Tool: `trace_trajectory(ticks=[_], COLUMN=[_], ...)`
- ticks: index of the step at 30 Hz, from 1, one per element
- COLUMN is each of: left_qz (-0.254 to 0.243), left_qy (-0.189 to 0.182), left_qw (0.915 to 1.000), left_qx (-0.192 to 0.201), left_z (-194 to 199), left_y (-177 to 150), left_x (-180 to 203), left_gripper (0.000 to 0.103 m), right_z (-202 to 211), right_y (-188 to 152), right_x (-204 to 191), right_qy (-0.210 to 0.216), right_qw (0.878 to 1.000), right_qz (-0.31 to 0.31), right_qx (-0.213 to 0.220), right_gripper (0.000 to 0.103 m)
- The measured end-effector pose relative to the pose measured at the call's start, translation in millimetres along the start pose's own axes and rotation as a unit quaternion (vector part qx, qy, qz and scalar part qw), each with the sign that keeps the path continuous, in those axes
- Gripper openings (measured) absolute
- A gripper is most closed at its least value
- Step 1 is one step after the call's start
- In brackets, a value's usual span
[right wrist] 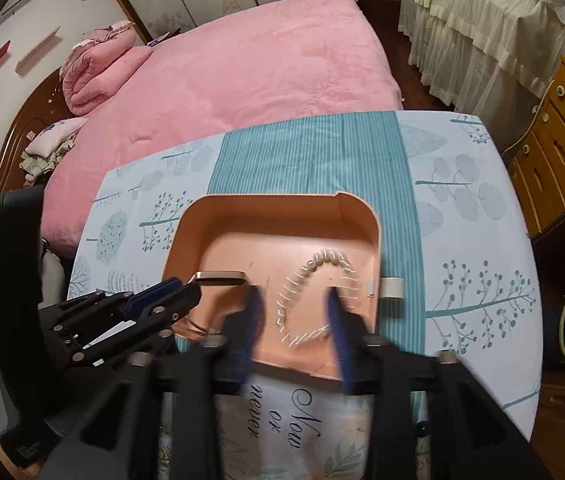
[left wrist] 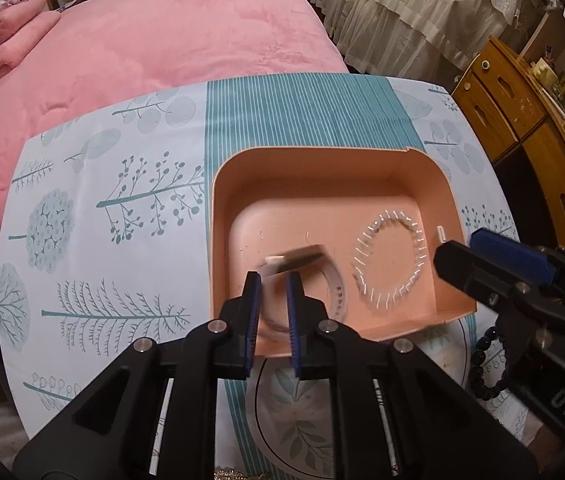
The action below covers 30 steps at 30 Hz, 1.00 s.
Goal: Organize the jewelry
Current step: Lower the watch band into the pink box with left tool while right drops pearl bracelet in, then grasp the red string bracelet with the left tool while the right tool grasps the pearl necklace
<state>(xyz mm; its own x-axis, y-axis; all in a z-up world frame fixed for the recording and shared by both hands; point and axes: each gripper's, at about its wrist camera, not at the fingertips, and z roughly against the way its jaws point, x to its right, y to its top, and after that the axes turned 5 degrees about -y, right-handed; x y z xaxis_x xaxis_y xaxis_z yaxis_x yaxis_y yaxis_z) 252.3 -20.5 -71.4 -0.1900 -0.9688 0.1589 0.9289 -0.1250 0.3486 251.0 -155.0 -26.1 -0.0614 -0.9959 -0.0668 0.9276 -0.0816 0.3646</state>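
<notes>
Peach-pink tray point(left wrist: 454, 204) on the table's near edge already holds a clear bead bracelet point(left wrist: 392, 258) as the left gripper point(left wrist: 273, 280) grips a watch point(left wrist: 302, 264); the right gripper point(right wrist: 294, 300) gapes, dark beads point(left wrist: 482, 364) left outside.

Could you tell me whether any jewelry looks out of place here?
Yes: a dark beaded bracelet lies on the tablecloth outside the pink tray, while the clear bracelet and watch are inside it.

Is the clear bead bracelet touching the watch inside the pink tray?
Apart. The left wrist view shows bare tray floor between the clear bead bracelet and the watch; the right wrist view agrees.
</notes>
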Motion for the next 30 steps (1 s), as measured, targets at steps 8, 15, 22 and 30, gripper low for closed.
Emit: trace_trajectory(ticks=[8, 15, 22, 30], left_qz=[-0.005, -0.015, -0.009, 0.002], left_qy=[-0.010, -0.003, -0.004, 0.002], left_qw=[0.9998, 0.9998, 0.9999, 1.0000], left_qx=[0.016, 0.015, 0.005, -0.001], left_z=[22, 44, 68, 94], left_y=[-8, -31, -68, -111], left_x=[4, 9, 16, 29], left_gripper=[0.040, 0.040, 0.040, 0.040], right_z=[14, 41, 73, 109], right_y=[-10, -39, -86, -141], right_x=[5, 7, 12, 9], right_qy=[0.002, -0.001, 0.006, 0.013], right_qw=[1.000, 1.000, 1.000, 0.999], right_qz=[-0.002, 0.005, 0.014, 0.038], right_qx=[0.005, 0.011, 0.007, 0.001], right_gripper=[0.045, 0.045, 0.045, 0.045])
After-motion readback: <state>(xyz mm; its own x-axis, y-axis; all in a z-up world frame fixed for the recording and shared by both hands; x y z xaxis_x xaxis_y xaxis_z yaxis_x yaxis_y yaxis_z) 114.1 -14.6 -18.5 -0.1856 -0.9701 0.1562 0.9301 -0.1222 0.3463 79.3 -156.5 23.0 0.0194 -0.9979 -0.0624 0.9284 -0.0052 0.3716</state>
